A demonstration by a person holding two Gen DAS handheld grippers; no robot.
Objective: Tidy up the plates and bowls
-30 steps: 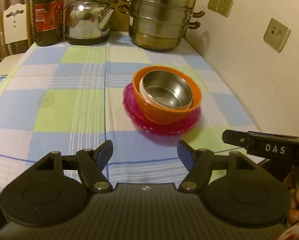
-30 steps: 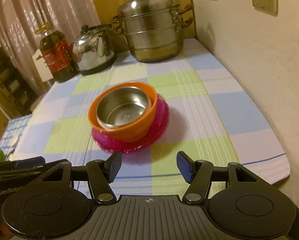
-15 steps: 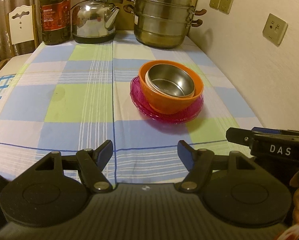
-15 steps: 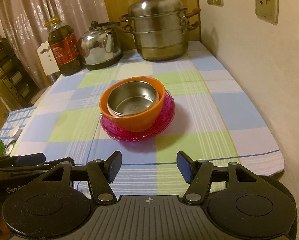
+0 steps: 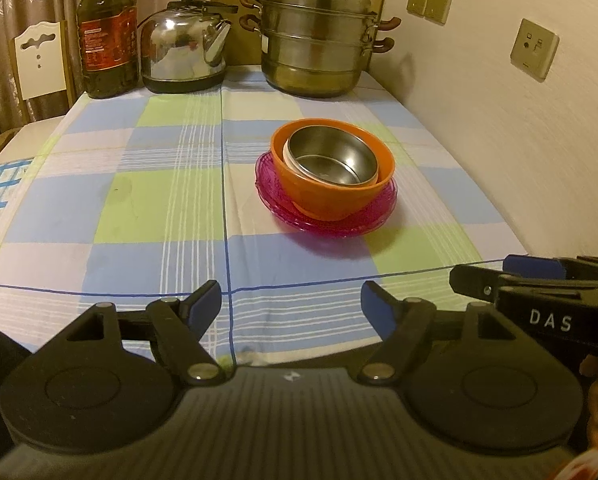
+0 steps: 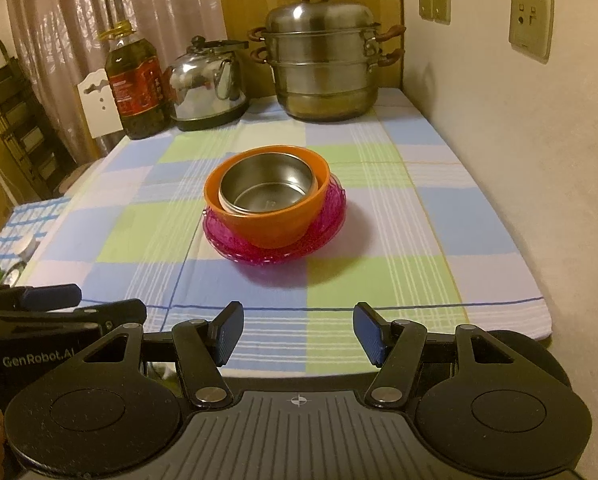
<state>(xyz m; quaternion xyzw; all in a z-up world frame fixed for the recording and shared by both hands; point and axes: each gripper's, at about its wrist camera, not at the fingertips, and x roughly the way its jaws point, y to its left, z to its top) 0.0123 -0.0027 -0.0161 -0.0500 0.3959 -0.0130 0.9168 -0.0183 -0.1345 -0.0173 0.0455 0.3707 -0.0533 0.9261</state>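
Both wrist views low, facing stacked bowls (image 5: pixel 333 174)

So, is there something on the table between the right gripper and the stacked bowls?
Nothing visible. Only bare tablecloth lies between the open right gripper and the orange bowl on the pink plate.

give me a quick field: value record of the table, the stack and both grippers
stack: steel bowl nested in orange bowl, on pink plate
stack position: middle of the checked tablecloth, nearer the wall side
back row: oil bottle, kettle, steamer pot
left gripper: jaws open, holding nothing, at the near table edge, short of the stack
right gripper: jaws open, holding nothing, at the near table edge, facing the stack
contact: neither gripper touches the stack
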